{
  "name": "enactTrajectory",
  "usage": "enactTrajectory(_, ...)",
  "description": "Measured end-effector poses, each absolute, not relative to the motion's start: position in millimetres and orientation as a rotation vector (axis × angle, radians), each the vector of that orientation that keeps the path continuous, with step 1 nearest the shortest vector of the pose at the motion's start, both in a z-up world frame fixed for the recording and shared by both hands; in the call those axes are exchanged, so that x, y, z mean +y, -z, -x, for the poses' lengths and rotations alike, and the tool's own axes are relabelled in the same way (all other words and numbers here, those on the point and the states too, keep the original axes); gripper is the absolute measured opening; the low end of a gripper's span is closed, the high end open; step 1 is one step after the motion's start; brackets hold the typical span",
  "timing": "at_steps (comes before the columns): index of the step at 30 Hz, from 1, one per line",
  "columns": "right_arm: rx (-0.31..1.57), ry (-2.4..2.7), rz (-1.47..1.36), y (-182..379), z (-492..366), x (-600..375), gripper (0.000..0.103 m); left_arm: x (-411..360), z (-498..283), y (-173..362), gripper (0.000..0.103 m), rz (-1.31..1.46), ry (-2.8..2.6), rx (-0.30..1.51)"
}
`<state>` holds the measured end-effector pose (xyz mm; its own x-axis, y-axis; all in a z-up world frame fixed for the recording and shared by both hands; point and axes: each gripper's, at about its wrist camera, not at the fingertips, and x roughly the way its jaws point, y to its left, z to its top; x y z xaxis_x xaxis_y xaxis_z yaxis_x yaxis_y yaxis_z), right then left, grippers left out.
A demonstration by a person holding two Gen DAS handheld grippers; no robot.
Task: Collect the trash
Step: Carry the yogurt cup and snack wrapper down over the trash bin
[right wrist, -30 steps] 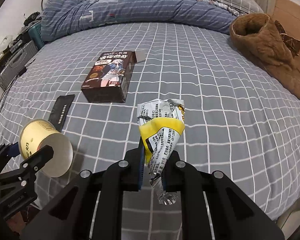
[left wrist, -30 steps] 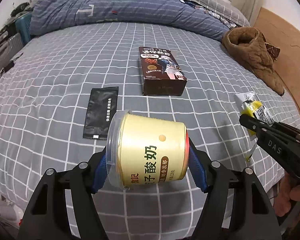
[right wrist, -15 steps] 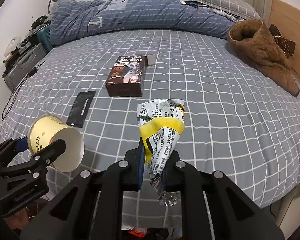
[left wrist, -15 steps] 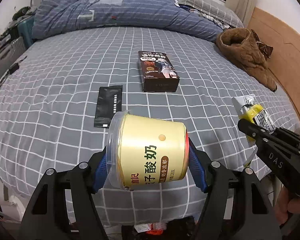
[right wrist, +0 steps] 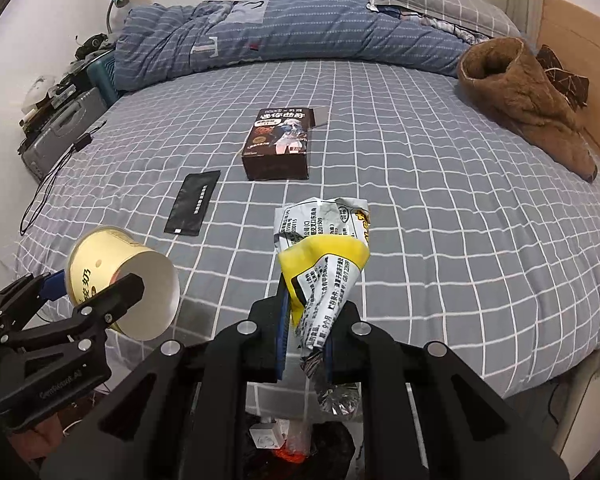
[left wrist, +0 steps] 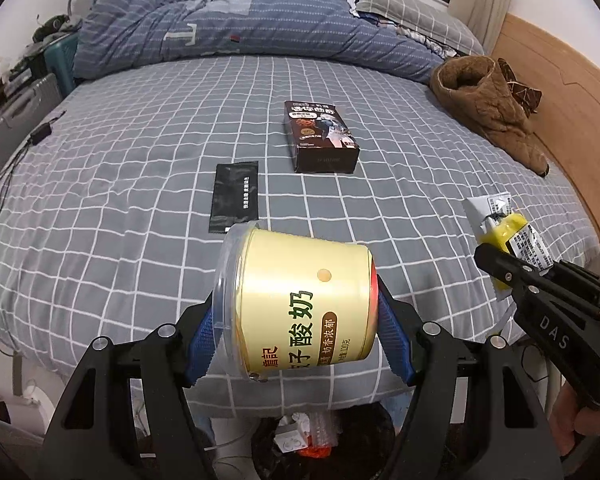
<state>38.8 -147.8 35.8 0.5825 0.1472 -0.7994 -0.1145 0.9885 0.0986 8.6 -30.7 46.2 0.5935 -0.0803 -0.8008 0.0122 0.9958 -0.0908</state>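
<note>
My left gripper (left wrist: 296,334) is shut on a pale yellow yogurt cup (left wrist: 300,300) lying sideways between its blue pads; the same cup (right wrist: 112,276) shows at the left of the right wrist view. My right gripper (right wrist: 305,336) is shut on a crumpled yellow and white wrapper (right wrist: 324,256), also seen at the right of the left wrist view as the wrapper (left wrist: 508,232). Both hang past the bed's near edge over a dark trash bin (left wrist: 324,440) with rubbish in it. A dark snack box (left wrist: 320,140) and a black sachet (left wrist: 234,196) lie on the bed.
The bed has a grey checked sheet (left wrist: 140,160), a blue duvet (left wrist: 240,20) bunched at the far side and a brown fleece garment (left wrist: 488,108) at the right. A grey case (right wrist: 60,136) and clutter stand left of the bed. A hand (left wrist: 580,428) grips the right tool.
Both grippers have drawn back from the bed and risen, still gripping the cup and the wrapper. The bed's near edge and the trash bin below have come into view.
</note>
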Motion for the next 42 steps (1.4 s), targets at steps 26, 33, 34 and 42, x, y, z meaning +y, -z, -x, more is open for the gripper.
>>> enactTrajectory(26, 0.925, -0.159, -0.036, -46.0, 52.6, -135.0, 0.013, -27.0, 80.9, -59.2, 0.067, 0.101, 0.048, 0.904)
enactTrajectory(33, 0.918, -0.159, -0.037, -41.9, 81.2, -132.3, 0.013, -29.6, 107.7, -55.3, 0.067, 0.106, 0.050, 0.895)
enactTrajectory(34, 0.917, -0.160, -0.037, -40.7, 86.5, -131.6, 0.013, -29.2, 111.6, -54.5, 0.067, 0.109, 0.049, 0.894)
enactTrajectory(42, 0.927, -0.167, -0.034, -22.3, 121.9, -122.2, 0.013, -26.7, 143.3, -36.9, 0.067, 0.127, 0.050, 0.911)
